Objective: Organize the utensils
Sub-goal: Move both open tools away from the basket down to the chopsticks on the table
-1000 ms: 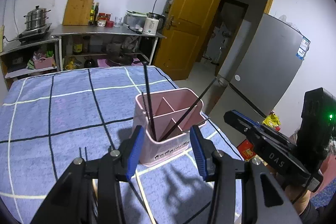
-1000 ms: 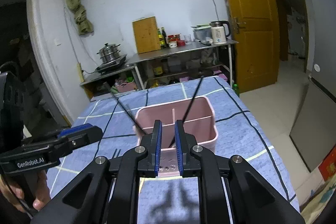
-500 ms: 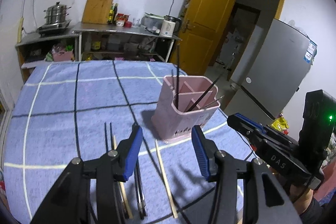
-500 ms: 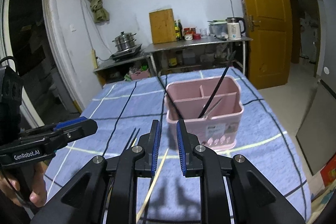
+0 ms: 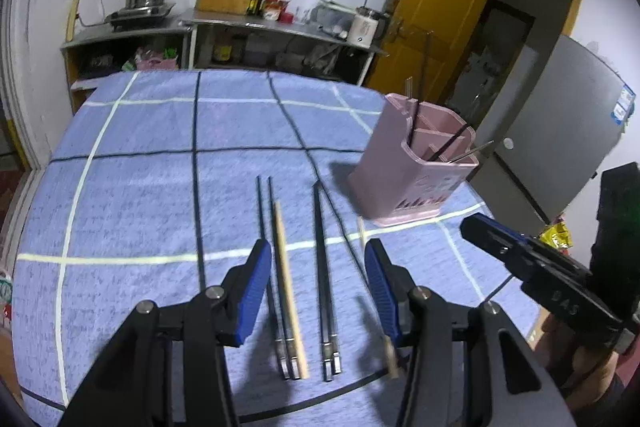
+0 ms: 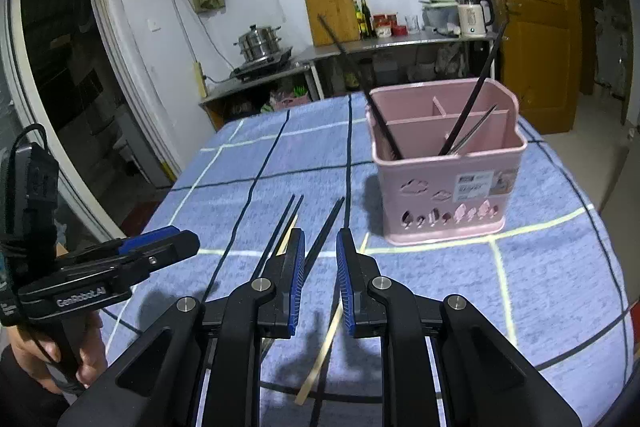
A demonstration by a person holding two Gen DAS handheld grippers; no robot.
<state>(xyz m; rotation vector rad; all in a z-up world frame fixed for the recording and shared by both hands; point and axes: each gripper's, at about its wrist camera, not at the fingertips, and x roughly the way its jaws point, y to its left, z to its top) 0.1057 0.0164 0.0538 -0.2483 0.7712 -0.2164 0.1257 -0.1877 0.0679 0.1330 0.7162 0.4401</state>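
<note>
Blue checked cloth point(image 5: 140, 195) covers the desk, with a kitchen shelf and a yellow door behind it.

From my left wrist camera, my left gripper point(image 5: 316, 279) hangs with its jaws well apart and nothing between the pads. Directly below and ahead lie the loose chopsticks, long axes running away from me toward the far edge of the desk, roughly in line with my fingers. A dark pair point(image 5: 266, 247) and a pale wooden chopstick point(image 5: 286, 275) lie just inside the left pad; another dark pair point(image 5: 322, 267) lies near the middle; a second wooden chopstick point(image 5: 388, 351) is mostly hidden behind the right pad. The pink holder point(image 5: 404, 183) stands ahead and to the right, apart from the loose ones, with a few dark sticks already leaning in it. My right gripper point(image 5: 500, 247) shows at the right edge.

From my right wrist camera, that gripper point(image 6: 318, 279) has its jaws close together but with a gap, clamped on nothing. One dark pair point(image 6: 324, 231) runs straight into that gap, so I judge this hand the better lined up for it. Only this view shows the holder's point(image 6: 444, 187) inner dividers and the wooden chopstick point(image 6: 320, 359) whole, slanting under my fingers. My left gripper point(image 6: 160, 247) sits off to the left.
</note>
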